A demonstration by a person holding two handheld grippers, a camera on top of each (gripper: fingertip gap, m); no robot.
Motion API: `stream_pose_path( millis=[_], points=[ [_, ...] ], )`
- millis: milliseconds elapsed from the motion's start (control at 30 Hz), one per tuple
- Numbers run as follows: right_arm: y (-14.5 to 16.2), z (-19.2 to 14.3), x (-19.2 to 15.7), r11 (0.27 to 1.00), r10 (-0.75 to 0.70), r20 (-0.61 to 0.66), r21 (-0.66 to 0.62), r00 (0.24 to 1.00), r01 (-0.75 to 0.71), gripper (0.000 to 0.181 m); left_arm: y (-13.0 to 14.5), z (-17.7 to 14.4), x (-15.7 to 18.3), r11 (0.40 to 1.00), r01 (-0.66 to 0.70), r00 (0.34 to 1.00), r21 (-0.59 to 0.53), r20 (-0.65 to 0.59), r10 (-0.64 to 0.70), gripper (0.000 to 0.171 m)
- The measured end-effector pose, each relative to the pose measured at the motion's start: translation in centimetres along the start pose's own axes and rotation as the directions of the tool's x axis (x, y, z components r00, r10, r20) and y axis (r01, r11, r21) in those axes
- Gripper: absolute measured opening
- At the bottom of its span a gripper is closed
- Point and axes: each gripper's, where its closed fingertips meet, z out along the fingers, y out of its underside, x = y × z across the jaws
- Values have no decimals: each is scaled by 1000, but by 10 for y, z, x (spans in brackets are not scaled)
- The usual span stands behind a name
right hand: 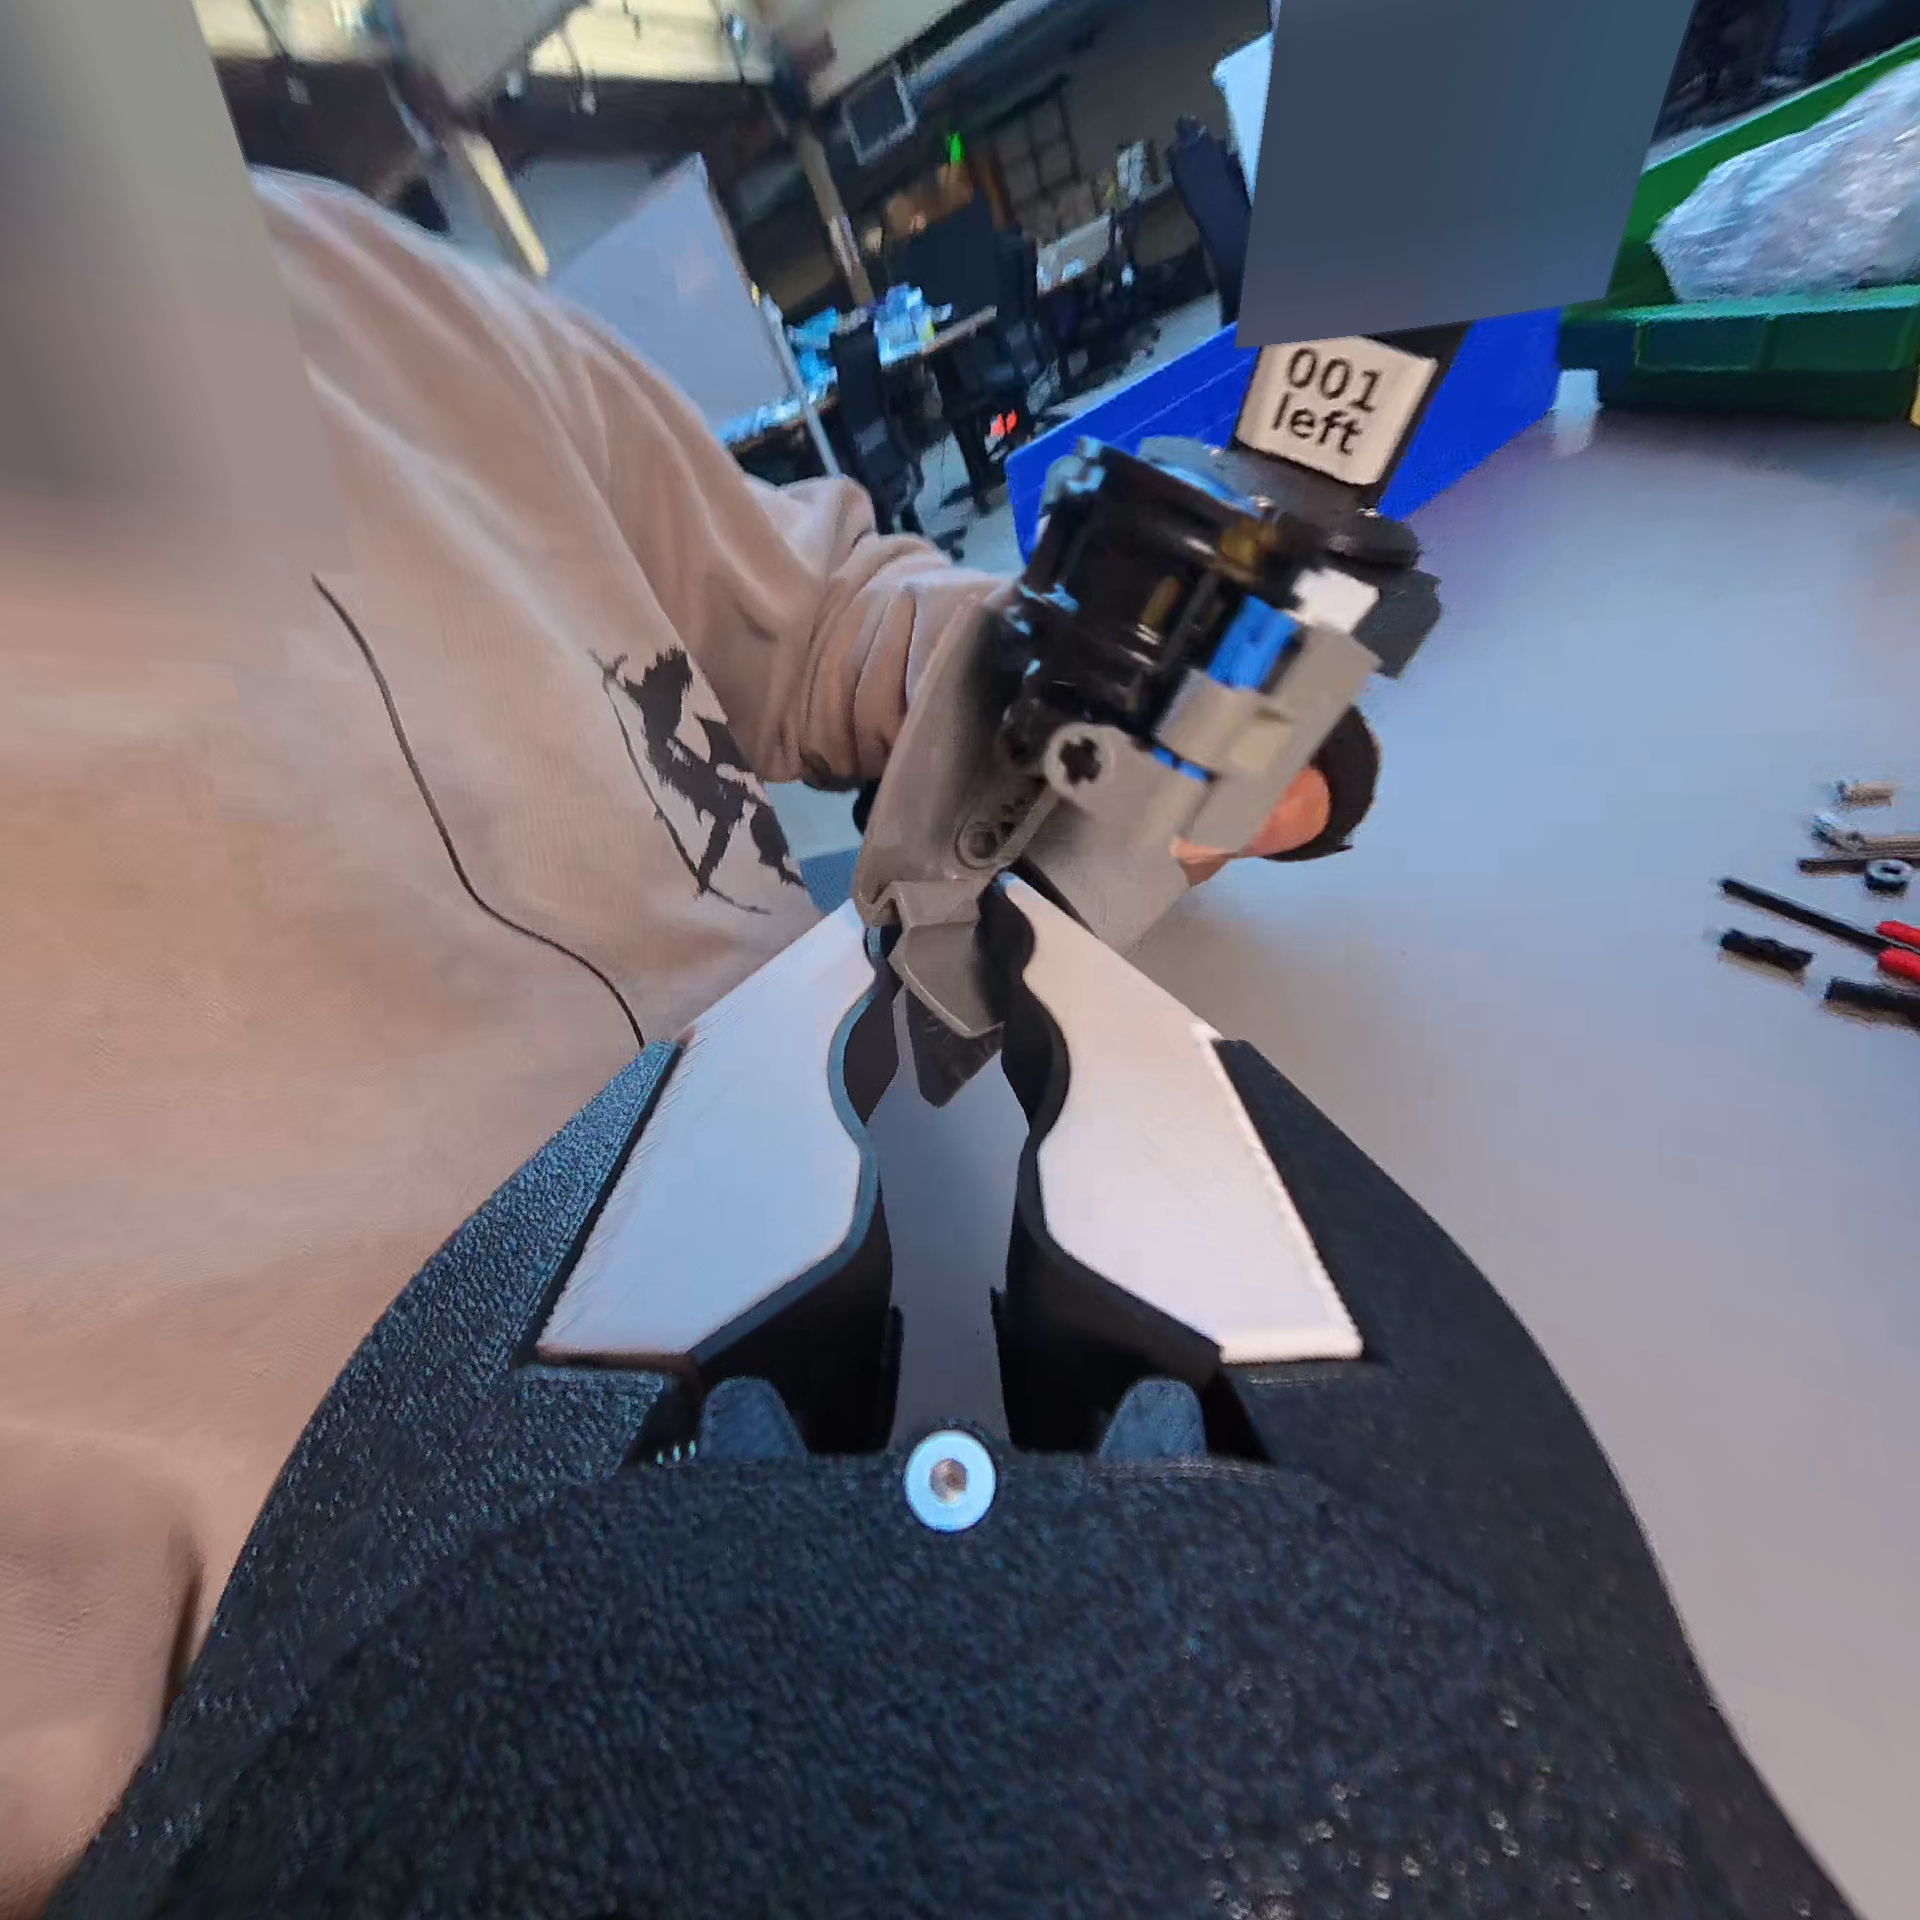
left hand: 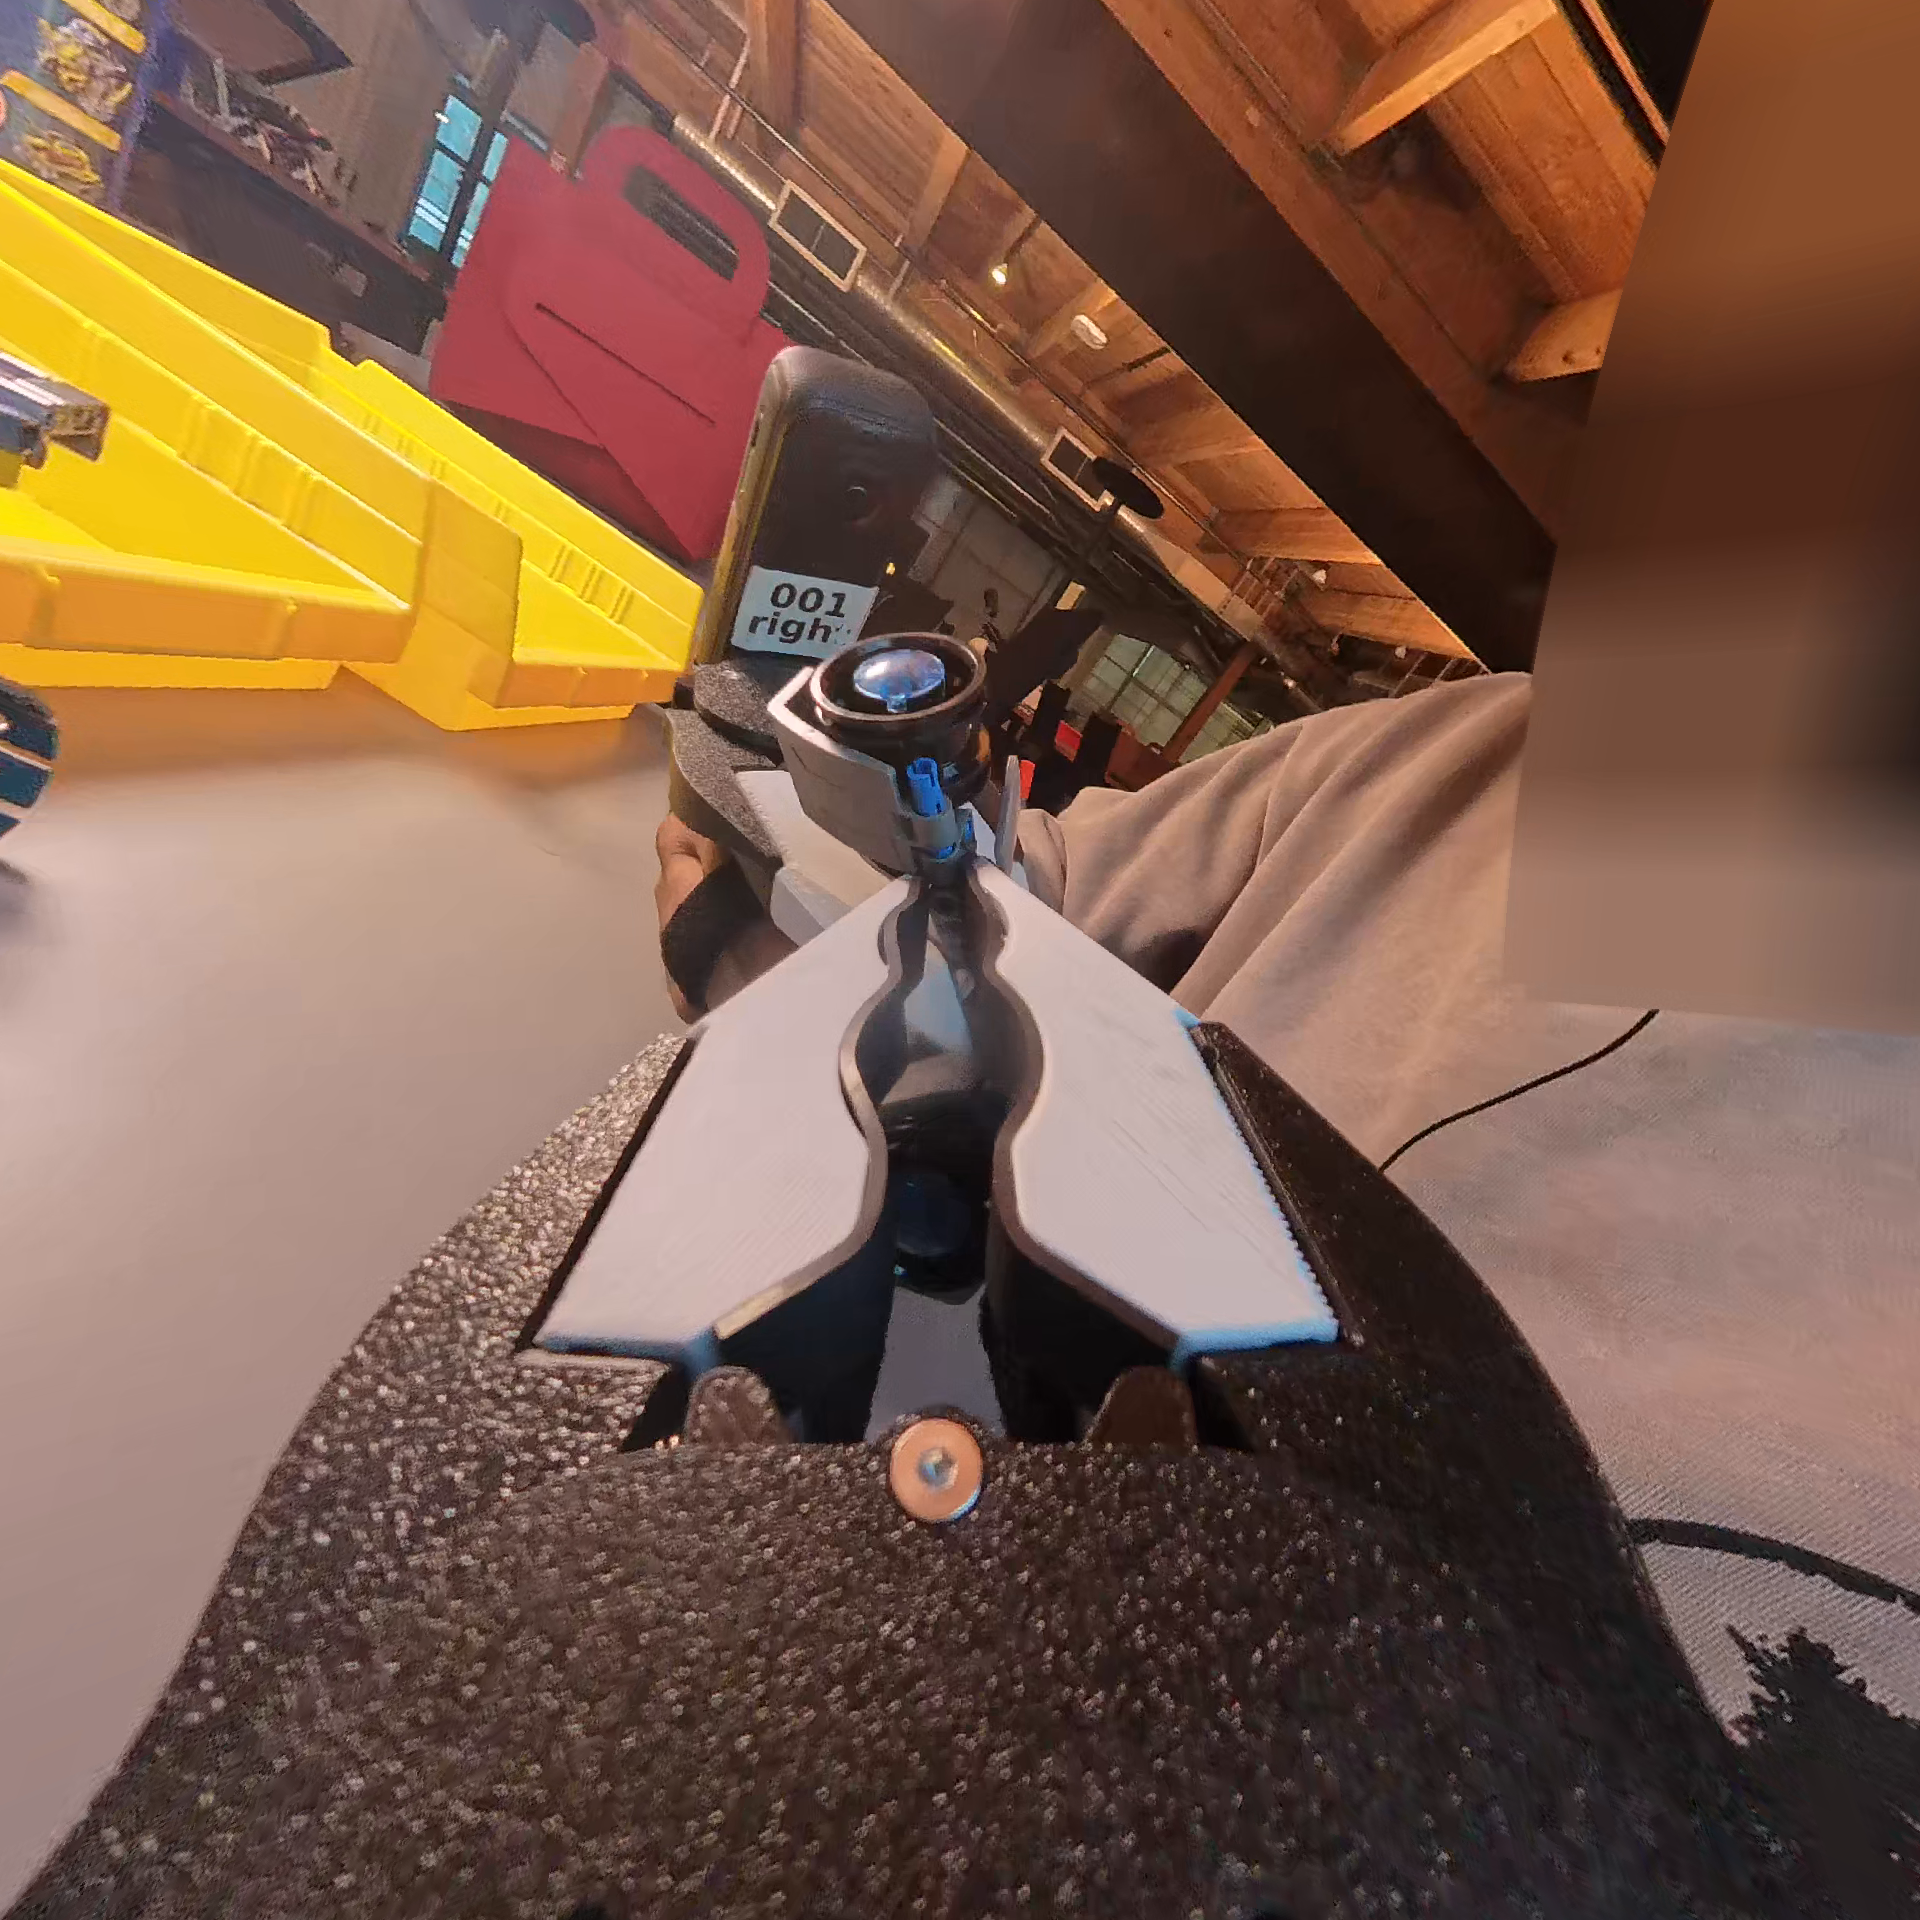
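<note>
A toy-brick assembly [left hand: 883, 769] of grey, black and blue parts with a round black piece and a clear dome is held in the air between both grippers. My left gripper [left hand: 940, 883] is shut on its near black end. In the right wrist view the assembly [right hand: 1143, 665] shows a black block, a blue pin and grey beams. My right gripper [right hand: 935, 914] is shut on a grey beam at its lower end. The right gripper's body [left hand: 831, 488] stands just behind the assembly, and the left gripper's body [right hand: 1361, 540] shows behind it in the right wrist view.
Yellow bins [left hand: 260, 499] and a red carrier box [left hand: 613, 332] stand at the table's left back. A blue bin [right hand: 1143, 416] and a green bin [right hand: 1745, 343] stand farther off. Small loose parts [right hand: 1860, 914] lie on the grey table [right hand: 1558, 1039]. The person's beige sleeve [right hand: 468, 623] is close. The left gripper's tips are roughly 4 cm from the right gripper's.
</note>
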Motion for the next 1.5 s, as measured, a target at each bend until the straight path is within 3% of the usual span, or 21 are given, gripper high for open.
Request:
stream_pose_path(
  millis=[133,233,433,600,700,800,900,967,1033,1133,1333,1500],
  points=[
    [2,-2,12,997,75,-23,33,997,-74,15,2,-5,-11,995,95,995,20,24,-95,5],
    [-3,-1,13,997,56,-39,50,998,-54,22,-2,-9,-11,994,98,995,50,23,-99,5],
    [2,-6,23,998,-58,-162,-19,985,55,14,2,-11,-15,995,99,994,31,46,-100,5],
    [12,-16,34,990,-121,-255,-107,959,96,42,-3,-17,-19,995,80,994,52,68,-83,5],
    [26,-13,27,978,-128,-229,-192,965,84,56,-14,-26,-19,997,22,996,78,85,-29,5],
    [49,2,15,930,-216,-193,-340,957,141,64,-23,-38,-25,996,-46,989,77,144,34,5],
    [69,22,10,827,-394,-162,-492,905,272,61,-19,-48,-36,992,-124,961,-16,246,124,6],
    [74,29,10,772,-476,-139,-540,868,336,53,-13,-52,-43,980,-177,933,-92,301,197,6],
    [74,27,9,760,-482,-122,-550,868,345,49,-10,-53,-44,972,-197,920,-127,318,228,6],
    [69,7,25,755,-491,-195,-581,849,303,48,-4,-52,-45,961,-216,906,-172,331,263,6],
    [62,-73,79,686,-591,-430,-713,683,145,49,3,-49,-46,941,-243,887,-234,338,313,6],
    [46,-102,89,713,-606,-524,-692,598,115,59,14,-43,-46,908,-282,864,-309,329,380,6]
  ],
)
